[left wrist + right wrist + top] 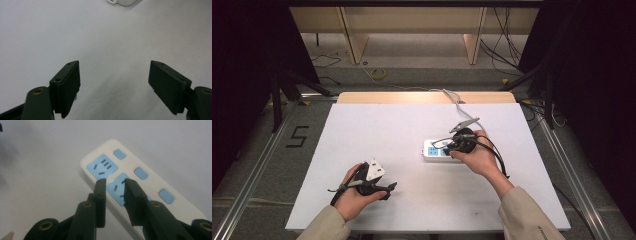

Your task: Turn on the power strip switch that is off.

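Left tool (379, 189): held low over the near-left part of the worktop (377, 130); jaws spread wide, nothing between them. In the left gripper view (115, 82) bare white surface is seen between the jaws, with a corner of the power strip (124, 2) at the top edge.
Worktop: one white sheet-covered surface, with a wooden strip exposed along its far edge.
Power strip (434, 150): one, white, lying flat right of the worktop's centre. Its long axis is seen running across the worktop, left to right; its free end points left, and its right part is covered by the right hand (479, 157). Socket faces are turned upward.
Sockets (102, 166): blue panels; two are seen fully or in part in the right gripper view.
Switches (119, 154): three blue buttons counted in a row, each with a small red light beside it.
Right tool (113, 186): poised just over the second socket panel; jaws nearly closed, a narrow gap left, nothing gripped. Contact with the strip cannot be told.
Cable (457, 102): one, white, led from the strip's area to the far edge.
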The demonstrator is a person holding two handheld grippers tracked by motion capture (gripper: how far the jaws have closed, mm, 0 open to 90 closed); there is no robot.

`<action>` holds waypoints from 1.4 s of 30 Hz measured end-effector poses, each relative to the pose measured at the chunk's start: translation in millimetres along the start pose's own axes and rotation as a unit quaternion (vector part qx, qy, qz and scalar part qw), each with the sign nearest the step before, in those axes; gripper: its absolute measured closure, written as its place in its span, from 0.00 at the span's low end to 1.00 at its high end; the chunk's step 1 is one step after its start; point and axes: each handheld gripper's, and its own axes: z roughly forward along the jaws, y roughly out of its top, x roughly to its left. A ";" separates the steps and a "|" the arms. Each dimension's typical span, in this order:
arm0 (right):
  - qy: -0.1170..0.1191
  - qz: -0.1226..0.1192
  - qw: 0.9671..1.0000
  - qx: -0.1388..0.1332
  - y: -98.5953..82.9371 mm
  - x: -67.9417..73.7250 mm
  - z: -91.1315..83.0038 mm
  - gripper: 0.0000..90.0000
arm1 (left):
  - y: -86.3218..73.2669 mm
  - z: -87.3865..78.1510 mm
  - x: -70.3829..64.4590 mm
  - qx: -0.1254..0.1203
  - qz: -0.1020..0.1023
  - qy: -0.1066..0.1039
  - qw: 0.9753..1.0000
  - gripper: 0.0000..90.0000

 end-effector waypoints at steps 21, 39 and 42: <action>-0.015 0.019 0.999 -0.044 -56.1 -6.1 -37.2 0.61 | -1.8 0.3 1.6 0.001 -0.006 0.004 1.000 0.28; -0.026 0.032 0.996 -0.077 -115.2 -6.3 -54.7 0.52 | -3.9 -0.3 4.5 0.005 -0.009 0.009 1.000 0.28; -0.026 0.034 0.996 -0.083 -123.2 -5.0 -57.3 0.52 | -4.2 -0.1 4.7 0.006 -0.009 0.009 1.000 0.28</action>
